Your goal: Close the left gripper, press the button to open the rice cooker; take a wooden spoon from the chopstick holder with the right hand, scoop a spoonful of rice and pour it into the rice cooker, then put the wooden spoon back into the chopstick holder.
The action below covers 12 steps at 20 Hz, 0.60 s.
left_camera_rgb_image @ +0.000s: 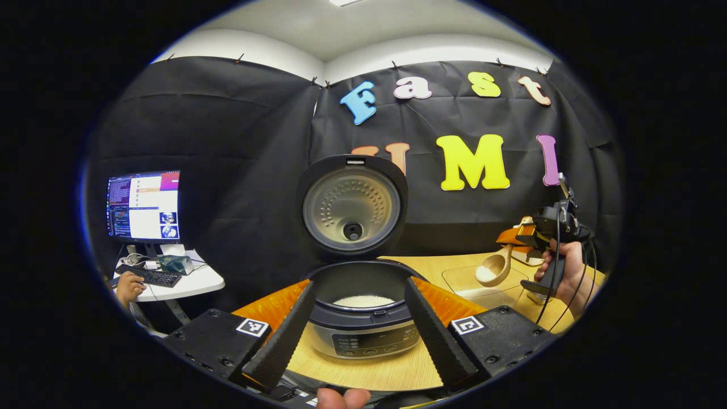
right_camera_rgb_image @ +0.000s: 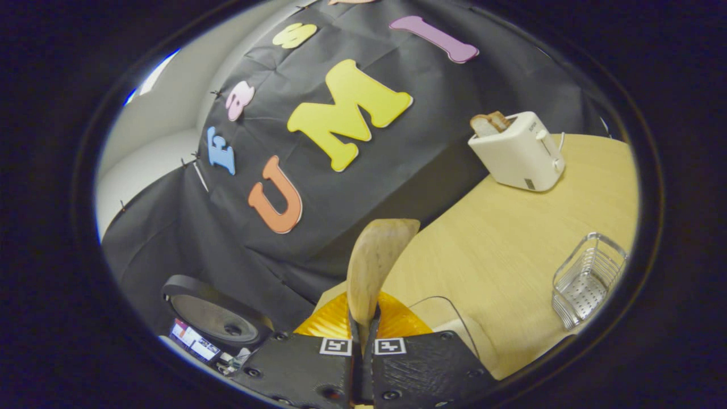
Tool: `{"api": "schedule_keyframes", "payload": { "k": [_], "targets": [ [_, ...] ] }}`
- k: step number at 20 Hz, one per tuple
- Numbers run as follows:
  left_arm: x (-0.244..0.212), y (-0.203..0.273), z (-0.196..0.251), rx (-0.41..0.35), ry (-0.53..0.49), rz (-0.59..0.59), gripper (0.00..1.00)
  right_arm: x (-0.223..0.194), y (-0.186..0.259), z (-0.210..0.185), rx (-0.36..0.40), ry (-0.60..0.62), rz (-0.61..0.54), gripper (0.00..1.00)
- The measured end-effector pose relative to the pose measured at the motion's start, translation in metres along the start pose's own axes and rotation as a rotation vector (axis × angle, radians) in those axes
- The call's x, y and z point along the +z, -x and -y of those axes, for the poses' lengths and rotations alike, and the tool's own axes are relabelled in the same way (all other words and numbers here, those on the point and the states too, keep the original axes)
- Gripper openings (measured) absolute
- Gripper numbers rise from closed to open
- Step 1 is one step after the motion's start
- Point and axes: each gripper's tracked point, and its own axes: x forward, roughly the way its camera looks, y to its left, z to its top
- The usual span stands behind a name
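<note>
The rice cooker [left_camera_rgb_image: 363, 335] stands open just ahead in the left gripper view, its lid [left_camera_rgb_image: 352, 210] upright and white rice [left_camera_rgb_image: 363, 301] in the pot. My left gripper [left_camera_rgb_image: 359, 283] is open, its fingers spread to either side of the pot, with nothing held. To the right, a hand holds my right gripper [left_camera_rgb_image: 515, 237], shut on the handle of the wooden spoon [left_camera_rgb_image: 493, 268], whose bowl carries some rice. In the right gripper view the right gripper [right_camera_rgb_image: 363, 319] clamps the spoon [right_camera_rgb_image: 376, 255], seen from its back. The wire chopstick holder [right_camera_rgb_image: 588, 278] stands on the table at the right.
A clear container [left_camera_rgb_image: 483, 287] lies under the spoon. A white toaster [right_camera_rgb_image: 519, 150] with bread stands at the table's back. An orange mat [left_camera_rgb_image: 271, 305] lies under the cooker. Left of the table, a side desk holds a monitor [left_camera_rgb_image: 143, 205] and a keyboard [left_camera_rgb_image: 149, 276], with a person's hand there.
</note>
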Motion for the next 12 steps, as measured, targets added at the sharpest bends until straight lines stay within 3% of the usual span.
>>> {"api": "schedule_keyframes", "payload": {
  "k": [2, 3, 4, 12],
  "targets": [
    [-0.003, 0.0, -0.004, -0.002, -0.001, -0.018, 1.0, 0.004, 0.003, -0.043, 0.064, -0.012, -0.004, 0.0],
    [-0.005, 0.001, -0.01, 0.001, 0.004, -0.026, 0.95, 0.0, 0.005, -0.075, 0.118, -0.023, -0.027, 0.0],
    [-0.004, 0.001, -0.012, 0.004, 0.006, -0.025, 1.0, -0.006, 0.007, -0.093, 0.149, -0.023, -0.042, 0.0],
    [0.002, 0.009, -0.029, 0.024, 0.015, -0.016, 1.0, -0.081, -0.008, -0.193, 0.26, 0.168, -0.133, 0.0]
  ]
}}
